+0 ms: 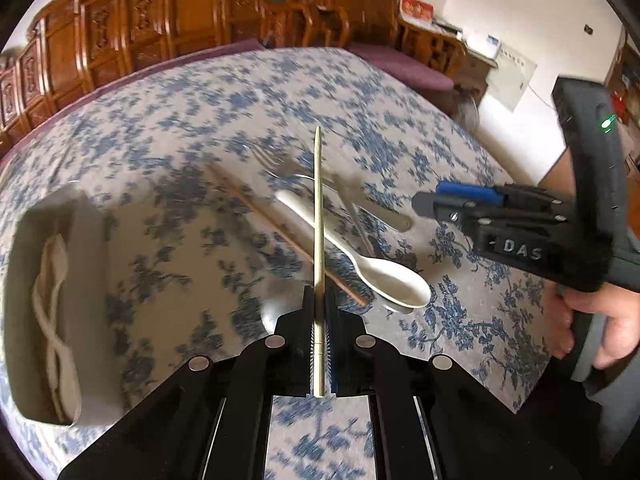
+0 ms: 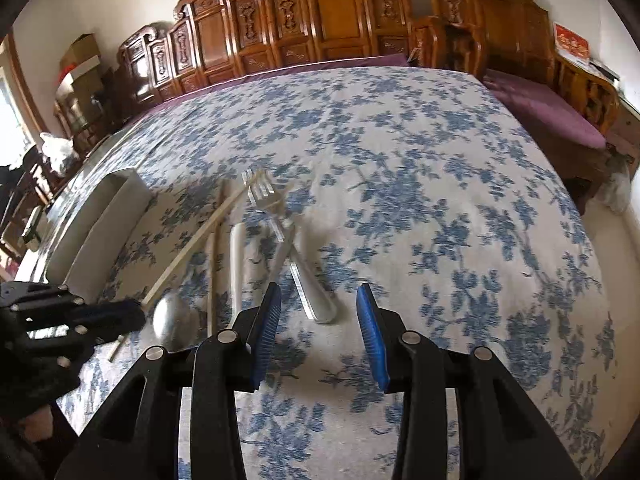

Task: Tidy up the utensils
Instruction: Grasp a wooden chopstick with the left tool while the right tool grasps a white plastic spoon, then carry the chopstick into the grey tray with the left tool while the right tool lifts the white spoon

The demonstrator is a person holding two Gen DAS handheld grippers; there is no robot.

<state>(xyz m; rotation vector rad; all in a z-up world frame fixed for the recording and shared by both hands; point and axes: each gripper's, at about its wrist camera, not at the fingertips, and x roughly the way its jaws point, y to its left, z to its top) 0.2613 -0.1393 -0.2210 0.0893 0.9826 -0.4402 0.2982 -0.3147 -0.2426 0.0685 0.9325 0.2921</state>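
Note:
My left gripper (image 1: 319,296) is shut on a pale chopstick (image 1: 318,208), which sticks straight out ahead of the jaws above the table. Under it lie a brown chopstick (image 1: 280,232), a white spoon (image 1: 360,264) and two crossed forks (image 1: 352,204). In the right wrist view the left gripper (image 2: 132,316) holds the pale chopstick (image 2: 192,248) at the left, beside the brown chopstick (image 2: 214,264), the spoon (image 2: 236,256) and the forks (image 2: 280,240). My right gripper (image 2: 319,292) hangs open just above a fork handle's near end, holding nothing. It also shows at the right (image 1: 428,200).
A white tray (image 1: 24,360) with white spoons in it sits at the left on the blue-flowered tablecloth (image 2: 440,200); the tray (image 2: 100,220) shows at the far left too. Carved wooden chairs (image 2: 320,20) line the far edge. A hand (image 1: 592,328) grips the right gripper's handle.

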